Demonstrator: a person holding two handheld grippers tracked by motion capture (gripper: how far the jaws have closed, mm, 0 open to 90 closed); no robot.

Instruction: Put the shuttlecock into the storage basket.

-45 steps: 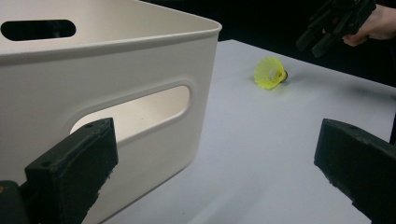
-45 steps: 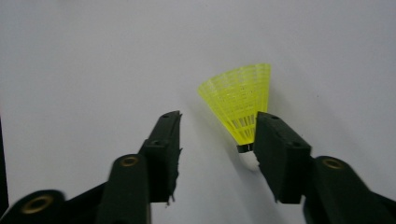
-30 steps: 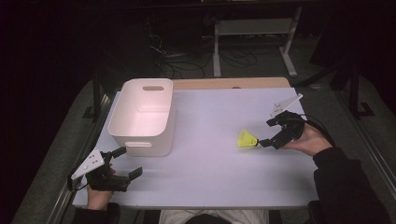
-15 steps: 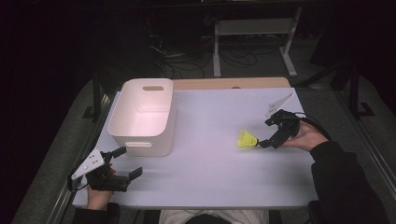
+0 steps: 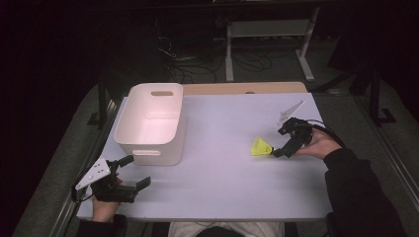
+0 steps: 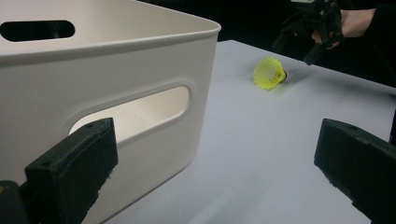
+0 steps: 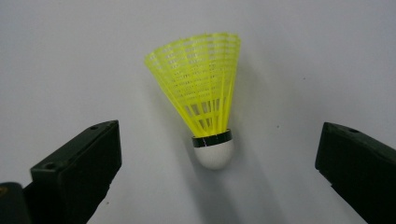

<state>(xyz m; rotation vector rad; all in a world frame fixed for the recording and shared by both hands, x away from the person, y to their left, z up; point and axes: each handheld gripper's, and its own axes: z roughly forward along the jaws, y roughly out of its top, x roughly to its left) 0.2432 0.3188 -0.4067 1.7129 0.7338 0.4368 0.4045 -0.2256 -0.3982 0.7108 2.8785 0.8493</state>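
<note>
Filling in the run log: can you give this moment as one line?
right gripper: open, at shuttlecock, no grip yet | shuttlecock: lying on table | left gripper: open, idle beside white bin

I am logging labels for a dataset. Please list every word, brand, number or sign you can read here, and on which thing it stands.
None: no readable text on the shuttlecock, the white bin, the table, the left gripper or the right gripper.
</note>
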